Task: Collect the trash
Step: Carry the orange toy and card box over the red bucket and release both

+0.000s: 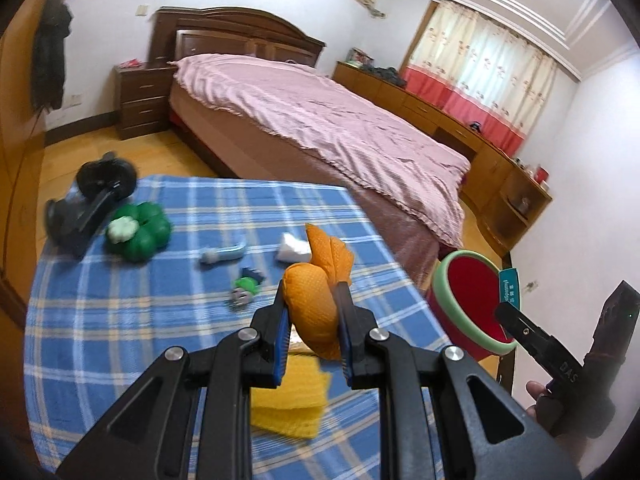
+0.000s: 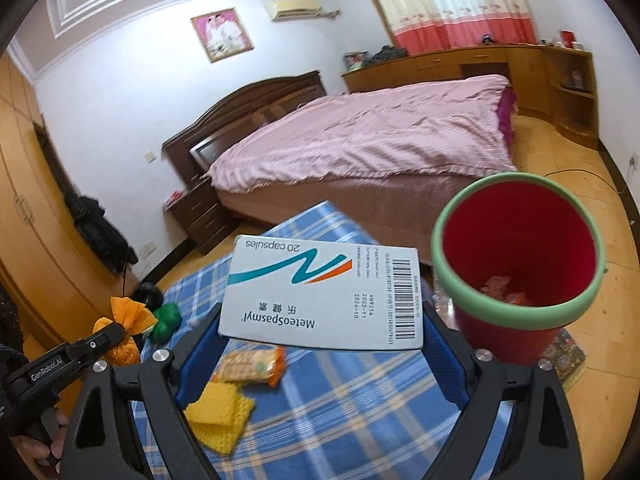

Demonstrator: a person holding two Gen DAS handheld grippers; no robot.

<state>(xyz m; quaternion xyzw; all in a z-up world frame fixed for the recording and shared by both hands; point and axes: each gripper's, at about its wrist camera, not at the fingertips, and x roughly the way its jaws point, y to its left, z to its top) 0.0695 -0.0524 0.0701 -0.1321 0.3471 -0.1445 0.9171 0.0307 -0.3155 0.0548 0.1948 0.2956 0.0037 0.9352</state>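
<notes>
left gripper [image 1: 314, 320]: pinching orange net bag [image 1: 316, 304] above the blue checked table [image 1: 120, 320] | right gripper [image 2: 320, 344]: spread wide, squeezing white medicine box [image 2: 324, 292] by its 2 ends | red bin [image 2: 520, 256]: just right of the box, some trash inside | risk: box could hit the green rim and fall to the floor; bag could slip out

Left wrist view: close above the blue plaid bench [image 1: 120, 340], looking down past the red bin [image 1: 472, 300] at its right toward the bed [image 1: 320, 120]. Right wrist view: nearer that bin [image 2: 516, 248], facing likewise. Both share bench, bin and bed.
</notes>
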